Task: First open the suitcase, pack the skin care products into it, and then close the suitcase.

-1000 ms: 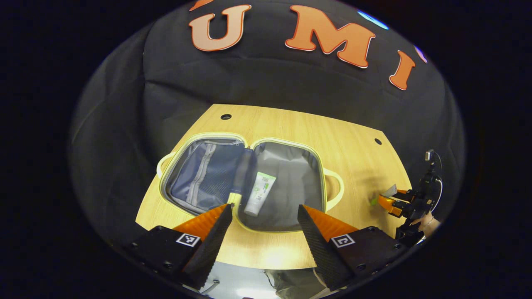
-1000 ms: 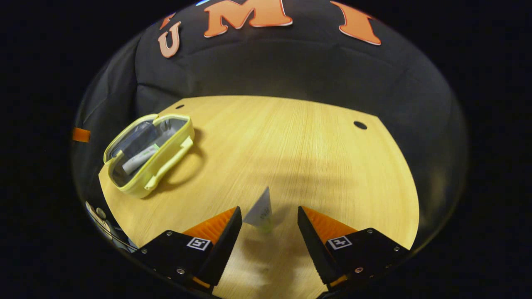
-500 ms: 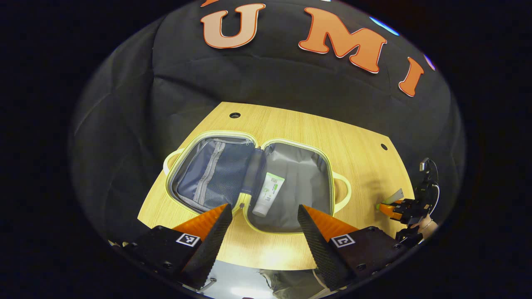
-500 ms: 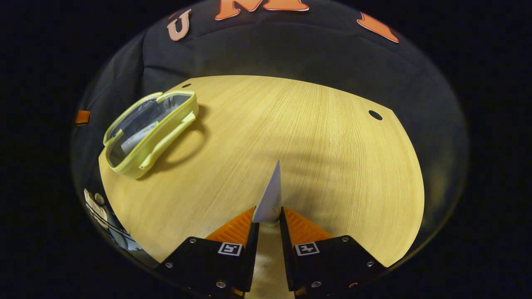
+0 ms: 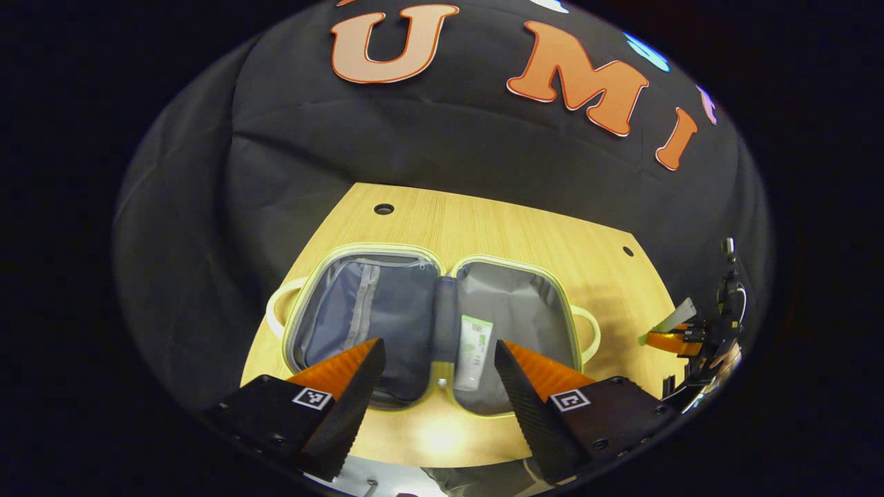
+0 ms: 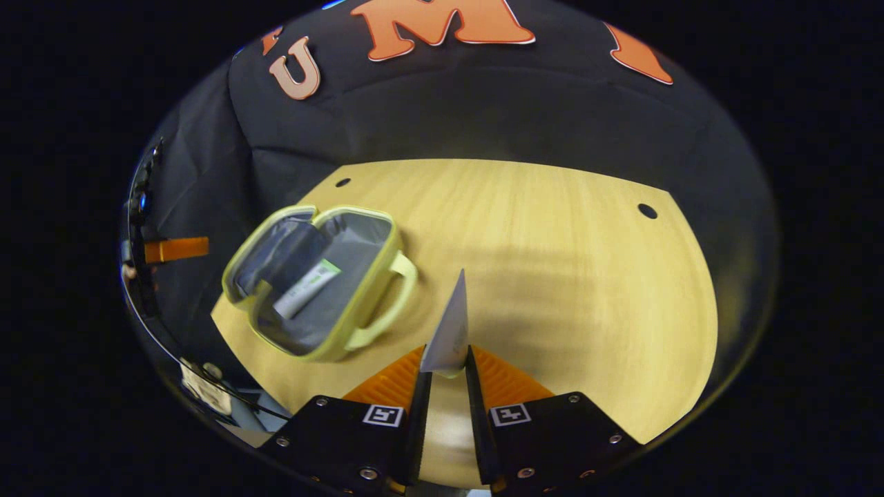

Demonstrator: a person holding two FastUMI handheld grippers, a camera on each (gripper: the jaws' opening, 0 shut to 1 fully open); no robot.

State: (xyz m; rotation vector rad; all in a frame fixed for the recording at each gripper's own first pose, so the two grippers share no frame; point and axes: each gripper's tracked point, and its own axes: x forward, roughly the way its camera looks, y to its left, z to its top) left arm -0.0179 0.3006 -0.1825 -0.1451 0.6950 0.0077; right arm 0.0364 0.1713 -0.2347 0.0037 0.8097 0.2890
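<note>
On the wooden table (image 5: 511, 228) one yellow-trimmed suitcase (image 5: 428, 266) lies opened flat with one white-and-green tube (image 5: 472, 351) in its grey half, and a second tube (image 6: 450, 330) is pinched upright between the pressed-in fingers of the right gripper (image 6: 447, 376). Left gripper view shows the left gripper (image 5: 436, 376) spread wide, hovering above the case's near edge, with the right gripper off to the far right; right gripper view shows the tube's flat crimped end pointing up, right of the case.

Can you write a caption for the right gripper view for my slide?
The right gripper pinches a small tube above the table, near the open suitcase.
</note>
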